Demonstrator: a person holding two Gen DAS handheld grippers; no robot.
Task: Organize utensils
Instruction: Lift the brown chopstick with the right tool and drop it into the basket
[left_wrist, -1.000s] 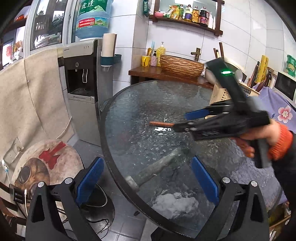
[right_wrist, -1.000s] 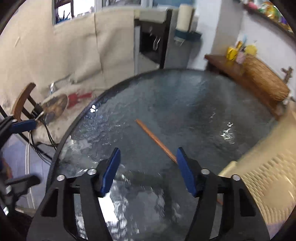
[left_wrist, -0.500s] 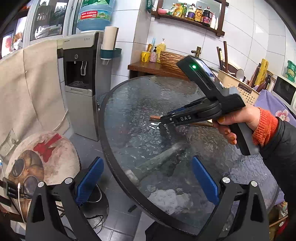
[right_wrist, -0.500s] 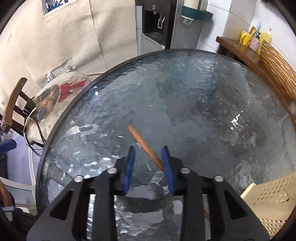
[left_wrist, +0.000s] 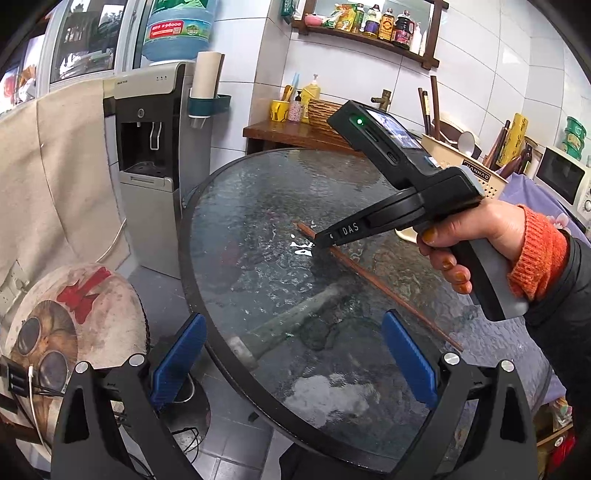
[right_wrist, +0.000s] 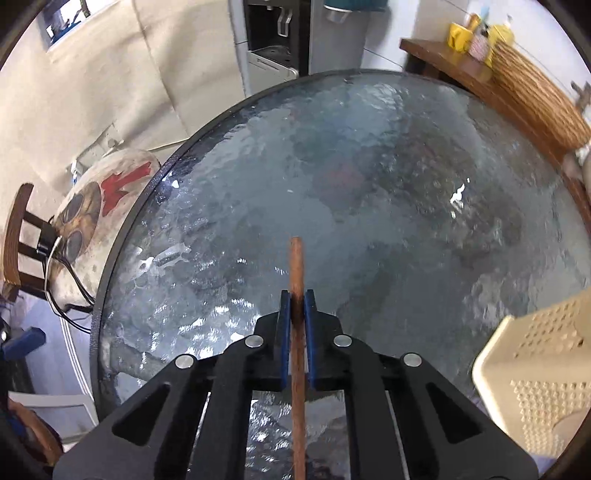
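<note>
Brown wooden chopstick (right_wrist: 296, 325) lies on the round glass table (right_wrist: 369, 155), near its middle, running diagonally in the left wrist view. Right gripper (right_wrist: 295, 314): jaws have just been closing and now pinch the chopstick between the blue pads (right_wrist: 283, 332), a short length of stick protruding past the fingertips. The gripper points steeply down at the glass; a hand (left_wrist: 476, 236) in an orange cuff holds its grip. Left gripper (left_wrist: 291, 365): jaws stand wide apart with nothing between them, hovering over the near rim of the table. Cream perforated utensil basket (right_wrist: 535, 369) sits at the table's right side, apart from the chopstick.
</note>
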